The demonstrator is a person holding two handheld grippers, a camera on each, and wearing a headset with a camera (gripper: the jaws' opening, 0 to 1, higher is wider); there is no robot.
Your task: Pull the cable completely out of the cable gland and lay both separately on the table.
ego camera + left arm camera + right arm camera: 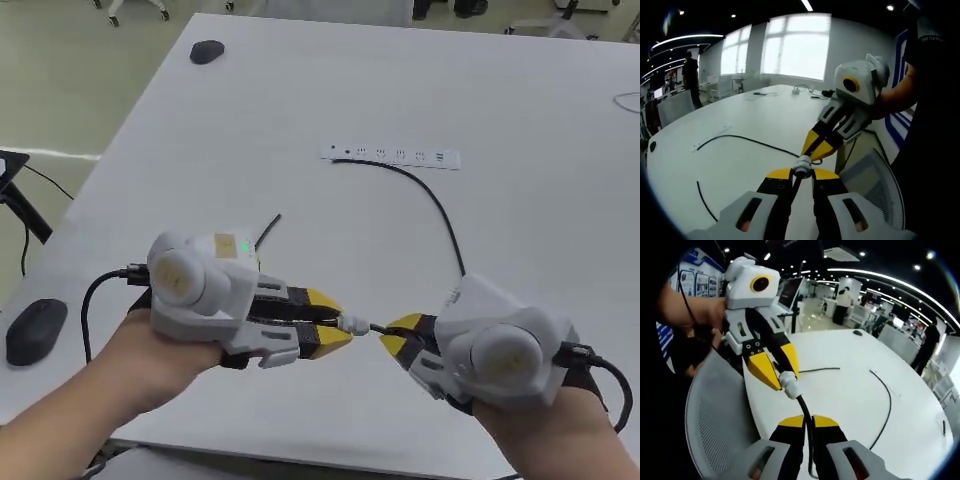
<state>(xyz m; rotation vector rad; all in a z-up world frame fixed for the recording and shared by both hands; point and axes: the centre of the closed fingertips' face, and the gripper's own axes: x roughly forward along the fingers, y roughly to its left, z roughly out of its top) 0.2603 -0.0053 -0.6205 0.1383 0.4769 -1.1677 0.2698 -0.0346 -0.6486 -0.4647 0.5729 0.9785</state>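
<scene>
Head view. The left gripper (338, 325) is nearly closed, its yellow tips pinching the white cable gland (352, 324). The right gripper (398, 335) faces it tip to tip, clamped on the black cable (378, 328). Only a short stretch of cable shows between the two. Gland and cable lie on one line, left to right, above the near edge of the table (300, 120). Farther back there is a power strip (395, 155) with its cord (435, 205), and a mouse (207, 52) at the far corner. A loose black lead (267, 232) is partly hidden behind the left gripper.

Left gripper view. The gland (802, 165) sits between this gripper's own tips, seen end-on. The cable is hard to make out behind it. The right gripper (812, 151) comes in from the right. A mesh chair (870, 185) is below.

Right gripper view. The cable (805, 407) runs up from between the closed jaws into the gland (789, 384). Its lower end is cut off at the frame edge.
</scene>
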